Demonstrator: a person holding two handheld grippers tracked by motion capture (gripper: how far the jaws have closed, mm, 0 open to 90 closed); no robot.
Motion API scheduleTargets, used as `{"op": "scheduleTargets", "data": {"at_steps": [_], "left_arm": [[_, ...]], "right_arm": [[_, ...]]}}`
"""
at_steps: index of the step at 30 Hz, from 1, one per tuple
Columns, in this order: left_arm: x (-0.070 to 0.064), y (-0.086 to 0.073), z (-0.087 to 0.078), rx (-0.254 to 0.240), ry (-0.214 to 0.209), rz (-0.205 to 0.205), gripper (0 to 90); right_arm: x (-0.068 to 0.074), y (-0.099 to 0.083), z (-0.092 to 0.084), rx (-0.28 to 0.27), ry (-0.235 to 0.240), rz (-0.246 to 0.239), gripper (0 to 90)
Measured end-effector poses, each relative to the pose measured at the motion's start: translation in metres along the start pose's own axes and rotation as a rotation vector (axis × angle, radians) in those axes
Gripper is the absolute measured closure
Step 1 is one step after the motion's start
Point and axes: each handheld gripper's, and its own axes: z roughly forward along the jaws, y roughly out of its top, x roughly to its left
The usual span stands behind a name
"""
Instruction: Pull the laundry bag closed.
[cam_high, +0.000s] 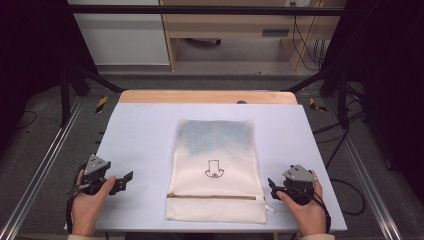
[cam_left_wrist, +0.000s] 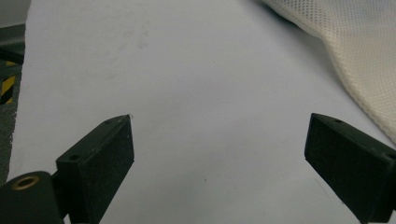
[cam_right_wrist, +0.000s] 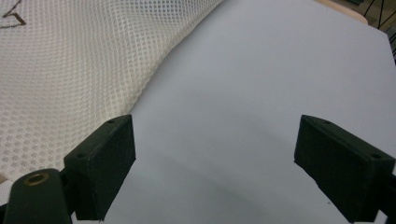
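Room: dark curtains either side, grey floor (cam_high: 40, 165), metal rails along the floor left and right of the table, a light wood cabinet (cam_high: 235, 25) and a white panel at the back, cables hanging at the far right.

Table (cam_high: 140, 130): pale blue-grey top, bare wooden strip along its far edge. Surface looks clean apart from faint smudges seen in the left gripper view.

Mesh bag (cam_high: 216, 170): cream, rectangular, lies flat at the middle of the table, nearer the person's edge than the far edge. Long axis runs from the near edge toward the far edge, tilted very slightly. Zipper (cam_high: 215, 196) runs across the short way close to the bag's near end; pull tab sits at the zipper's right end. Small black line drawing (cam_high: 214, 169) at the bag's centre. Far end of the bag shows a bluish tint through the mesh.

Left gripper (cam_high: 122, 181): held in the left hand (cam_high: 90, 202), left of the bag and well apart from it, near the table's near-left corner. Fingers (cam_left_wrist: 100, 163) spread wide, nothing between them, bare table under them; bag edge at upper right of its view.

Right gripper (cam_high: 272, 187): held in the right hand (cam_high: 305, 210), just beside the bag's near-right corner, pointing toward it. Fingers (cam_right_wrist: 105, 163) spread wide, empty; the mesh lies next to the left finger in its view, contact not clear.
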Motion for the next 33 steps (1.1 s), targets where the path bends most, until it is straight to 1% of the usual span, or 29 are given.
{"op": "scheduleTargets", "data": {"at_steps": [1,2,3,4,5,7,9,11,14,15,16,18,19,20,22,23,25,26,27,28,30,31,33], "left_arm": [[-0.001,0.0,-0.002,-0.011,0.0,-0.004,7.8],[-0.002,0.0,-0.003,-0.012,-0.004,-0.007,7.8],[-0.003,0.0,-0.005,-0.016,0.001,-0.006,7.8],[-0.003,0.0,-0.005,-0.016,0.001,-0.006,7.9],[-0.005,-0.001,-0.008,-0.018,0.003,-0.001,7.9],[-0.008,-0.001,-0.012,-0.037,0.004,-0.001,8.0],[-0.011,-0.001,-0.015,-0.047,-0.008,0.01,7.5],[-0.016,-0.002,-0.018,-0.045,-0.01,0.028,5.3],[-0.023,-0.006,-0.023,-0.062,-0.018,0.045,4.7],[-0.025,-0.007,-0.024,-0.06,-0.025,0.051,4.7],[-0.027,-0.009,-0.025,-0.058,-0.022,0.057,4.7],[-0.028,-0.01,-0.023,-0.054,-0.027,0.068,4.7],[-0.029,-0.01,-0.022,-0.052,-0.034,0.064,4.8],[-0.029,-0.01,-0.021,-0.054,-0.03,0.065,5.0],[-0.03,-0.01,-0.02,-0.056,-0.033,0.072,5.0],[-0.031,-0.01,-0.02,-0.057,-0.038,0.067,5.0],[-0.032,-0.01,-0.019,-0.055,-0.05,0.073,5.0],[-0.032,-0.01,-0.019,-0.055,-0.05,0.073,5.0],[-0.035,-0.009,-0.019,-0.055,-0.051,0.076,5.2],[-0.035,-0.009,-0.019,-0.055,-0.051,0.076,5.5],[-0.041,-0.008,-0.017,-0.018,-0.054,0.098,5.8],[-0.043,-0.008,-0.016,-0.007,-0.059,0.105,6.0],[-0.046,-0.008,-0.013,0.005,-0.066,0.11,6.0]], "right_arm": [[0.0,0.0,0.001,0.005,-0.005,-0.011,13.1],[0.001,0.0,0.002,0.008,-0.007,-0.012,13.1],[0.001,0.0,0.002,0.015,-0.011,-0.013,13.2],[0.001,0.0,0.002,0.015,-0.011,-0.013,13.2],[0.001,0.0,0.002,0.011,-0.021,-0.013,13.1],[0.0,0.0,0.003,0.01,-0.027,-0.021,12.8],[0.0,-0.001,0.003,0.013,-0.017,-0.02,13.7],[0.001,-0.001,0.002,0.021,-0.004,-0.012,14.7],[0.004,0.001,0.0,0.015,0.01,-0.015,16.9],[0.005,0.003,-0.001,0.013,0.017,-0.028,17.0],[0.007,0.004,-0.002,0.018,0.02,-0.029,17.2],[0.011,0.008,-0.004,0.014,0.025,-0.045,20.4],[0.012,0.01,-0.005,0.009,0.036,-0.047,20.7],[0.014,0.013,-0.006,0.004,0.043,-0.048,20.7],[0.018,0.019,-0.007,0.009,0.059,-0.075,22.0],[0.021,0.022,-0.007,0.017,0.069,-0.087,22.4],[0.026,0.027,-0.008,0.029,0.085,-0.123,23.6],[0.029,0.03,-0.009,0.038,0.097,-0.138,24.7],[0.032,0.034,-0.009,0.042,0.113,-0.141,24.9],[0.035,0.037,-0.01,0.048,0.137,-0.148,25.0],[0.042,0.045,-0.011,0.059,0.176,-0.168,27.7],[0.045,0.049,-0.011,0.071,0.197,-0.177,28.1],[0.053,0.057,-0.01,0.068,0.228,-0.207,30.4]]}}
